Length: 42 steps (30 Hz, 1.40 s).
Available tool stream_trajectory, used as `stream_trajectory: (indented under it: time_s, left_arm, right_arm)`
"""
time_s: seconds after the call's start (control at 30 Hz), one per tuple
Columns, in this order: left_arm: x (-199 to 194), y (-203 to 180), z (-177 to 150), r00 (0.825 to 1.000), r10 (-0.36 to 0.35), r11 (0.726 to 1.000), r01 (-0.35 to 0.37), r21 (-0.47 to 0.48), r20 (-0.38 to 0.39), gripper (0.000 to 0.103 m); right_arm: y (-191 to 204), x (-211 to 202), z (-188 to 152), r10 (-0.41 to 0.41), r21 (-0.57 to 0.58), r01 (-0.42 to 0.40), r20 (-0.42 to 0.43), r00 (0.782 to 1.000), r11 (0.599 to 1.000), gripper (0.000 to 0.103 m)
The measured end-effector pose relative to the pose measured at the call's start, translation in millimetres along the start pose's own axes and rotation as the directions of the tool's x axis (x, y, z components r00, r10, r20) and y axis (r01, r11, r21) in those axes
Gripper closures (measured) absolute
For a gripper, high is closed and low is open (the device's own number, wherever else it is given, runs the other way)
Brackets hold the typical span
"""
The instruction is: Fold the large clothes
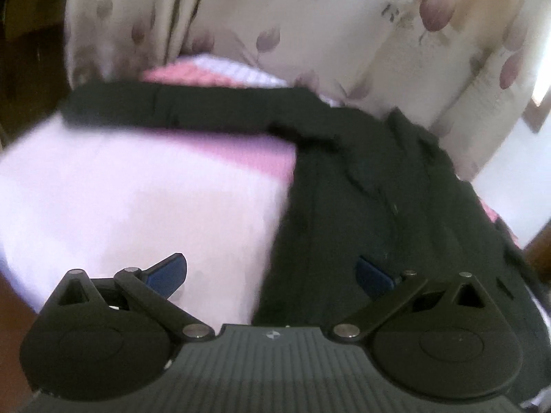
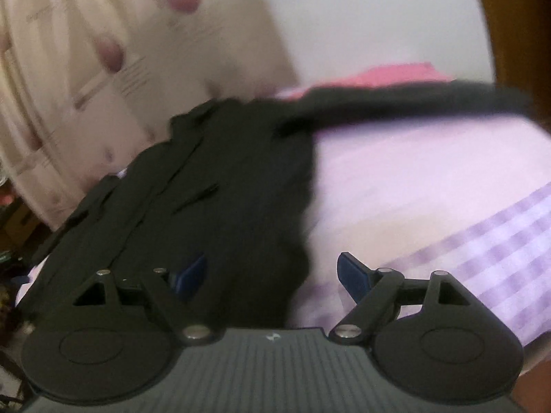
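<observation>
A large black garment (image 1: 361, 186) lies spread on a bed with a pale lilac sheet (image 1: 137, 199). One long sleeve (image 1: 179, 108) stretches out to the left in the left wrist view. My left gripper (image 1: 272, 273) is open over the garment's left edge, its blue pads (image 1: 168, 273) wide apart with nothing pressed between them. In the right wrist view the same garment (image 2: 224, 199) fills the left half, its other sleeve (image 2: 396, 105) reaching right. My right gripper (image 2: 272, 275) is open above the garment's right edge, with no cloth held by its blue pads (image 2: 354, 275).
Floral cream curtains (image 1: 310, 24) hang behind the bed. Pink and white folded bedding (image 1: 213, 72) lies at the far side. A lilac checked stretch of sheet (image 2: 482, 234) runs at the right. Dark wood furniture (image 2: 516, 34) borders the bed at the right.
</observation>
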<state>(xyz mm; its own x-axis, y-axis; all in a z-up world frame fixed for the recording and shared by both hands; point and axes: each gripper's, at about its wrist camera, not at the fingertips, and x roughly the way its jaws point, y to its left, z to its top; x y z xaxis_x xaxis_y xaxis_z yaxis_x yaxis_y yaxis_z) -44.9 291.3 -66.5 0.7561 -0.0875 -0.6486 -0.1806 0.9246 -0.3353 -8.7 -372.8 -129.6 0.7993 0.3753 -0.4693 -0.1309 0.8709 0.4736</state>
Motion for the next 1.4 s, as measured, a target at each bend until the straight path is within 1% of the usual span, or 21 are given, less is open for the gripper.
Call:
stream_trajectory:
  time_s: [0.03,0.07,0.1,0.13,0.17,0.2,0.23,0.27,0.37,0.57,0.7,0.77,0.83,0.9,0.93,0.97,1.03,1.13,1.23,1.33,1.4]
  left_arm:
    - [1,0,-7,0.999,-0.028,1.0,0.028,-0.009,-0.031,0.004]
    - [2,-2,-12,0.997,-0.056,0.998,0.056,-0.008,-0.054,0.007]
    - [3,-5,-16,0.995,-0.079,0.997,0.08,0.011,-0.064,0.007]
    - [3,-11,-20,0.995,-0.081,0.995,0.084,0.049,-0.061,0.008]
    - [2,-18,-24,0.996,-0.066,0.993,0.071,0.091,-0.055,0.017]
    - [2,-21,-27,0.996,-0.066,0.99,0.072,0.119,-0.055,0.038]
    - [2,-24,-30,0.996,-0.071,0.987,0.079,0.141,-0.061,0.052]
    - [1,-26,-32,0.996,-0.059,0.985,0.068,0.157,-0.064,0.073]
    - [-8,-21,-37,0.995,-0.091,0.988,0.096,0.122,-0.048,0.084]
    - [-28,-20,-57,0.993,-0.1,0.985,0.107,0.133,-0.057,0.085]
    - [-37,-20,-62,0.995,-0.099,0.982,0.102,0.159,-0.031,0.083]
    - [-44,-22,-56,0.996,-0.084,0.982,0.084,0.171,-0.009,0.08]
    - [-58,-27,-48,0.994,-0.105,0.981,0.097,0.17,0.036,0.062]
    - [-76,-35,-37,0.985,-0.128,0.978,0.106,0.18,0.118,0.016]
    - [-83,-42,-31,0.978,-0.126,0.978,0.094,0.187,0.168,0.006]
    - [-87,-51,-24,0.966,-0.125,0.978,0.081,0.194,0.227,0.001]
    - [-84,-72,-9,0.952,-0.152,0.971,0.093,0.222,0.266,0.0]
    - [-53,-100,19,0.944,-0.176,0.969,0.116,0.22,0.278,0.0]
    - [-14,-124,38,0.929,-0.187,0.971,0.127,0.201,0.318,0.0]
    - [32,-147,47,0.932,-0.153,0.977,0.092,0.192,0.33,0.0]
    - [67,-160,53,0.937,-0.107,0.981,0.045,0.19,0.332,0.0]
  right_arm:
    - [6,3,-4,0.008,-0.012,-0.008,-0.008,1.0,1.0,0.031]
    - [12,6,-8,0.001,-0.022,-0.001,-0.021,1.0,1.0,0.051]
    - [17,7,-12,-0.011,-0.026,0.01,-0.038,0.999,1.0,0.065]
    - [17,10,-14,-0.014,-0.021,0.013,-0.039,0.999,1.0,0.068]
    - [16,12,-14,-0.012,-0.012,0.011,-0.033,0.999,1.0,0.074]
    - [15,13,-13,-0.014,-0.001,0.014,-0.031,0.999,1.0,0.077]
    - [13,9,-15,-0.012,0.015,0.012,-0.025,1.0,1.0,0.08]
    - [10,7,-14,-0.004,0.032,0.005,-0.015,1.0,0.999,0.083]
    - [13,-5,-18,0.0,0.052,0.0,0.003,1.0,0.999,0.087]
    - [8,-19,-30,0.014,0.116,-0.012,-0.014,1.0,0.993,0.089]
    - [3,-26,-35,0.022,0.142,-0.018,-0.026,0.999,0.99,0.086]
    - [-4,-30,-31,0.055,0.202,-0.053,-0.004,0.998,0.978,0.084]
    - [-11,-41,-24,0.044,0.248,-0.051,0.034,0.998,0.967,0.072]
    - [-18,-60,-15,0.016,0.27,-0.048,0.122,0.992,0.962,0.045]
    - [-23,-72,-9,0.0,0.276,-0.05,0.176,0.984,0.96,0.036]
    - [-27,-80,-3,-0.014,0.284,-0.048,0.215,0.977,0.957,0.025]
    - [-41,-88,14,-0.033,0.327,-0.057,0.262,0.964,0.943,0.023]
    - [-75,-82,40,-0.029,0.447,-0.122,0.315,0.949,0.886,0.023]
    - [-114,-62,63,-0.069,0.549,-0.132,0.329,0.942,0.825,0.023]
    - [-157,-40,79,-0.099,0.65,-0.148,0.327,0.94,0.746,0.023]
    - [-182,-24,91,-0.14,0.689,-0.122,0.311,0.94,0.714,0.023]
